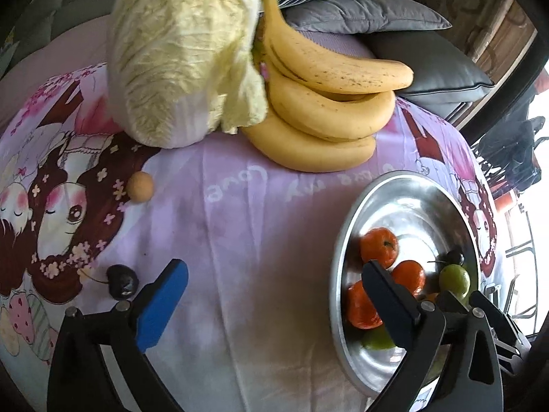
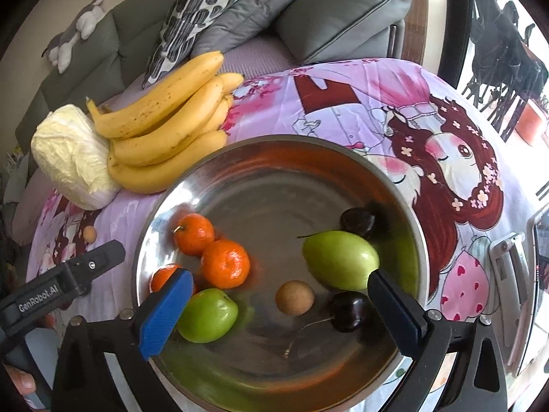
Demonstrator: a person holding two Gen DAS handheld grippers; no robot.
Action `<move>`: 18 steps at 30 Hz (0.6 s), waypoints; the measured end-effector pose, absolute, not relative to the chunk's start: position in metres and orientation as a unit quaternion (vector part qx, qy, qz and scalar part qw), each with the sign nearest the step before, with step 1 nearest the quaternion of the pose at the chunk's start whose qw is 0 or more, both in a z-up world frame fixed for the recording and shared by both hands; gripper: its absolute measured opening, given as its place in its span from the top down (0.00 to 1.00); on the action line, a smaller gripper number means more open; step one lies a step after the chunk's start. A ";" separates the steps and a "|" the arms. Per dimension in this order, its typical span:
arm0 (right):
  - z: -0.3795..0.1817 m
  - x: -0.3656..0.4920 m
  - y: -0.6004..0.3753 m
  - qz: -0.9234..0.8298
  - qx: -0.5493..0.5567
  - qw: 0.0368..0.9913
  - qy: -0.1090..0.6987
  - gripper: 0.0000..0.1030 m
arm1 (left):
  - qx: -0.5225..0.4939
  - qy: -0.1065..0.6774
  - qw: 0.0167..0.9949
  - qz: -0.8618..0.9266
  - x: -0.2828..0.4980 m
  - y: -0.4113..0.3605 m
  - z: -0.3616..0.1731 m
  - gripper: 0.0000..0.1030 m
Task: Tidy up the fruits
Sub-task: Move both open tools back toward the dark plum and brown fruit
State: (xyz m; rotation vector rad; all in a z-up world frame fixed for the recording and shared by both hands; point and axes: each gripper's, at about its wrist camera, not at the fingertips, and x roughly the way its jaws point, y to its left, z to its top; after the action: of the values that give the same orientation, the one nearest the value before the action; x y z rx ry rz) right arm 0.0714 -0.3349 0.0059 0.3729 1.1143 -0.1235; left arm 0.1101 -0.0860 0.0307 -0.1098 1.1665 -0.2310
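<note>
A steel bowl (image 2: pixel 260 178) sits on the pink cartoon cloth and holds three tangerines (image 2: pixel 224 263), two green fruits (image 2: pixel 339 260), two dark cherries (image 2: pixel 349 310) and a small brown round fruit (image 2: pixel 294 297). My right gripper (image 2: pixel 279 304) is open and empty just above the bowl. My left gripper (image 1: pixel 274 295) is open and empty over the cloth, left of the bowl (image 1: pixel 408 189). A dark cherry (image 1: pixel 122 281) lies by its left finger. A small brown fruit (image 1: pixel 140 186) lies farther out. A banana bunch (image 1: pixel 329 103) lies behind.
A napa cabbage (image 1: pixel 182 55) lies left of the bananas, touching them. Grey and patterned cushions (image 2: pixel 308 17) on a sofa stand behind the table. The left gripper's body (image 2: pixel 65 281) shows at the bowl's left in the right wrist view.
</note>
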 end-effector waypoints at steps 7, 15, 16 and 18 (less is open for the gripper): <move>0.011 0.077 -0.315 -0.037 0.171 0.832 0.527 0.00 | -0.057 0.548 0.830 -0.092 0.107 -0.058 0.034 0.02; 0.018 0.081 -0.281 -0.008 0.158 0.834 0.529 0.00 | -0.080 0.544 0.832 -0.075 0.106 -0.035 0.043 0.02; 0.019 0.081 -0.278 -0.005 0.158 0.834 0.528 0.00 | -0.075 0.545 0.832 -0.070 0.105 -0.033 0.044 0.02; 0.021 0.082 -0.271 0.001 0.157 0.835 0.528 0.00 | -0.065 0.549 0.832 -0.060 0.104 -0.028 0.044 0.02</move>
State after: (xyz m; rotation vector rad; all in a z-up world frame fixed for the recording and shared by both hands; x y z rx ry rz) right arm 0.0824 -0.2709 0.0213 0.3335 1.1173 0.0014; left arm 0.1036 -0.0284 0.0443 -0.1374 1.1631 -0.1263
